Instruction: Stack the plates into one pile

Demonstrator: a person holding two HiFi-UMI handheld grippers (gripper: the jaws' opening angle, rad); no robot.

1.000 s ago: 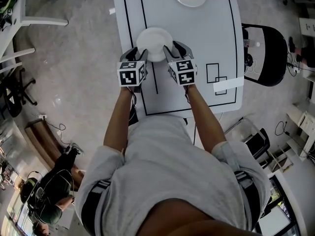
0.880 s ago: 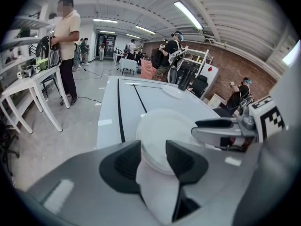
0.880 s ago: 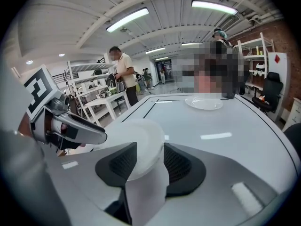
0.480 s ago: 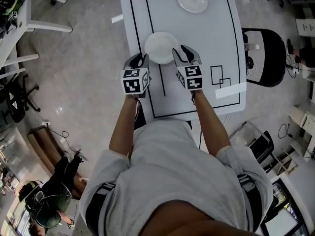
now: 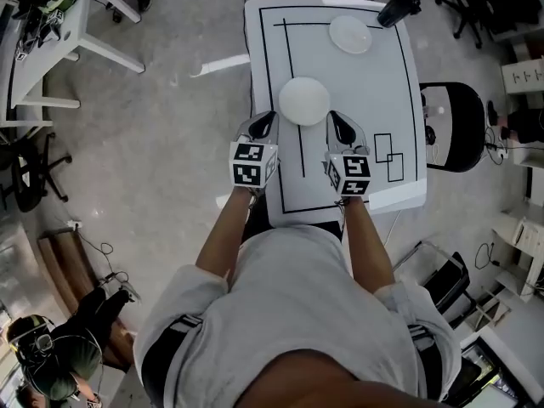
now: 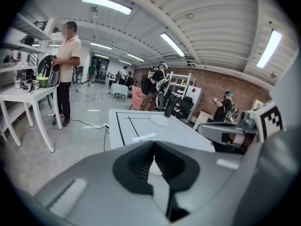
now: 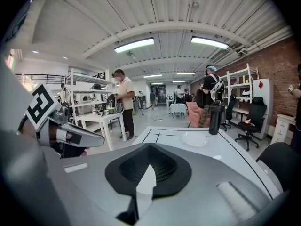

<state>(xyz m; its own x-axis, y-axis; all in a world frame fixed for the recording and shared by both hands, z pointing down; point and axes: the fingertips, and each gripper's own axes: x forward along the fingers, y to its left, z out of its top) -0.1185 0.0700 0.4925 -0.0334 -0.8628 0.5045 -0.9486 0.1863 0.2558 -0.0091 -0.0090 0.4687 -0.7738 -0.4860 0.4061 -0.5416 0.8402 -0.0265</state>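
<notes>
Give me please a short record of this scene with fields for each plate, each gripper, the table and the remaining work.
table: white with black lines
held plate: white, over the table's near half
other plate: white, alone at the far end, near a dark bottle
left gripper: jaws just closed, shut on held plate's rim
right gripper: jaws just closed, shut on held plate's rim
remaining work: plates not yet stacked
</notes>
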